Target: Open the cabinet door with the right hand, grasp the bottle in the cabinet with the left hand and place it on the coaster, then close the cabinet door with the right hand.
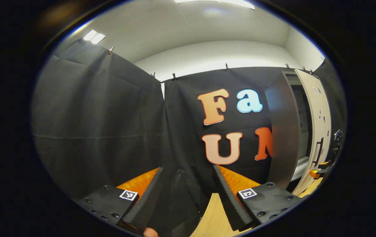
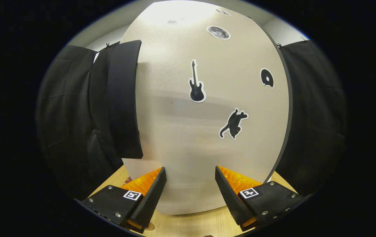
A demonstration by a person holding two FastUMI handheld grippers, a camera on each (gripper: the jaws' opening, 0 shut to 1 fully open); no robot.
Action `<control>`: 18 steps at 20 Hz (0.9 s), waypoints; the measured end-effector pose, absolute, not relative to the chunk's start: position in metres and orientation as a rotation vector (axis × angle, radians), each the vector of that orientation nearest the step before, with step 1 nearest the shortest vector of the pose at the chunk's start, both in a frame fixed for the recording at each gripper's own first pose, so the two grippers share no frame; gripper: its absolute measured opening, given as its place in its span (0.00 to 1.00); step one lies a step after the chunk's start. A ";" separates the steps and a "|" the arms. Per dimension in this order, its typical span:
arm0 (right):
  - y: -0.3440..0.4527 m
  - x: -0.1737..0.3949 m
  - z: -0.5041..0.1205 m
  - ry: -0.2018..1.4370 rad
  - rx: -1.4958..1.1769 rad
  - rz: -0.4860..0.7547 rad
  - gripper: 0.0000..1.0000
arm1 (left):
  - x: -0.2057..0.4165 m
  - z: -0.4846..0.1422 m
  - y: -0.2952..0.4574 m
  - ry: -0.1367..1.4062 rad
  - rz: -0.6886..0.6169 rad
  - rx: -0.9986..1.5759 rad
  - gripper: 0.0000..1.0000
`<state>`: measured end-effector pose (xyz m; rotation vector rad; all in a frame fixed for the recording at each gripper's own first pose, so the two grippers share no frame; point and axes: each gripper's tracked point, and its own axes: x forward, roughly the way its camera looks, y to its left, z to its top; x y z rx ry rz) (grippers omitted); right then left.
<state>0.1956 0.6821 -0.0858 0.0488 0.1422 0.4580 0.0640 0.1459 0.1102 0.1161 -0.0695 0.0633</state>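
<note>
The cabinet (image 1: pixel 283 131) stands at the right of the left gripper view, its pale door (image 1: pixel 321 108) swung partly out, with a dark gap between the door and the grey side panel. A black handle (image 1: pixel 317 152) sits on the door. My left gripper (image 1: pixel 188 169) is open and empty, pointing at the black cloth wall to the left of the cabinet. In the right gripper view the door (image 2: pixel 207 138), marked with black stickers, is close ahead. A dark upright bar (image 2: pixel 123 98) stands at its left edge. My right gripper (image 2: pixel 190 168) is open in front of the door face, holding nothing.
A light wooden table top (image 1: pixel 212 214) lies under both grippers (image 2: pixel 188 223). Black cloth walls enclose the booth on the left and behind the cabinet. The other gripper's orange parts (image 1: pixel 319 169) show near the door handle at the far right of the left gripper view.
</note>
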 end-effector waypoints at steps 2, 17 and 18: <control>0.684 0.199 -0.087 0.146 0.062 0.452 0.92 | 0.063 0.107 0.149 -0.064 0.069 0.121 0.95; 0.694 0.217 -0.085 0.140 0.063 0.427 0.93 | 0.062 0.104 0.165 -0.044 0.124 0.140 0.95; 0.694 0.217 -0.085 0.137 0.059 0.424 0.93 | 0.060 0.104 0.165 -0.044 0.126 0.141 0.95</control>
